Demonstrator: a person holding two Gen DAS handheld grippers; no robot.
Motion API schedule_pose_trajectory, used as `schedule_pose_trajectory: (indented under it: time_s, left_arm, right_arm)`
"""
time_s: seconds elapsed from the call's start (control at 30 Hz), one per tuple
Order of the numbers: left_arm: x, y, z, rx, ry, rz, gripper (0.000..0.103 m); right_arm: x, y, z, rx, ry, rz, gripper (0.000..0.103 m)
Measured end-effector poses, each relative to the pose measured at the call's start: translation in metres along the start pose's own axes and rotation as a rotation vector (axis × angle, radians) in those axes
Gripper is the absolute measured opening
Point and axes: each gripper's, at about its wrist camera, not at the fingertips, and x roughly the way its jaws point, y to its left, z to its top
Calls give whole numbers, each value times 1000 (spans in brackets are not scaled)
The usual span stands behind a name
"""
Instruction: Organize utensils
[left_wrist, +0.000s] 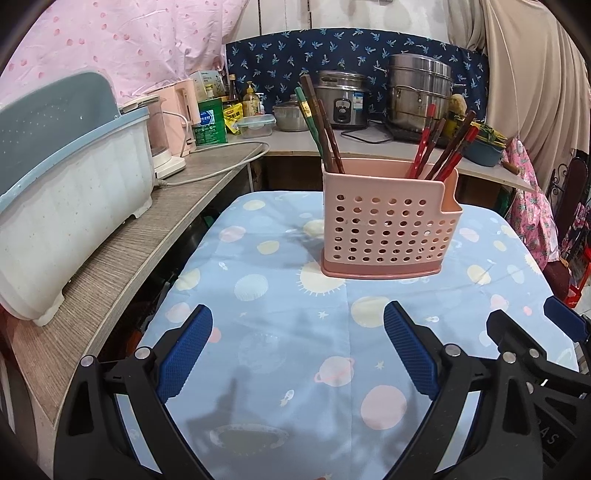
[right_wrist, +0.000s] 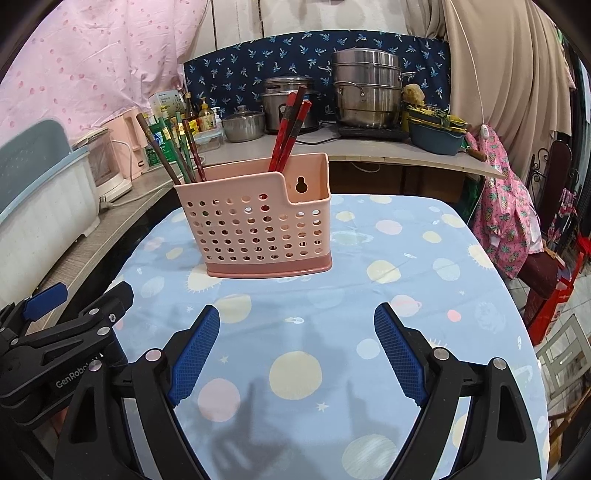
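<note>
Centre foreground: bare tablecloth (left_wrist: 295, 369) between the camera and the holder (left_wrist: 388, 232), room to pass.
Upper centre: holder with chopsticks (left_wrist: 443, 147) sticking up.
Left edge: counter (left_wrist: 122, 254) with bin (left_wrist: 70, 206) just beside the table.

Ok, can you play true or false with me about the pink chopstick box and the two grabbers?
1. The pink utensil holder stands upright on the planet tablecloth. True.
2. The left gripper holds a chopstick. False: it is open and holds nothing.
3. The red chopsticks lie flat on the table. False: they stand in the holder.
4. The right gripper is open. True.
5. The holder's front has round holes. True.
</note>
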Motion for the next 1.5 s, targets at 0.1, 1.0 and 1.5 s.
schedule_pose_trajectory:
  time_s: [0.1,1.0,1.5]
  left_arm:
    - [0,1,0,-1,0,1,90]
    - [12,-1,-2,17,25,9,90]
    - [15,-6,-1,18,21,19,90]
  right_arm:
    - [0,0,0,-1,-1,-1,83]
    - [8,-6,0,3,10,-6,83]
    - [14,-7,-1,3,17,-8,83]
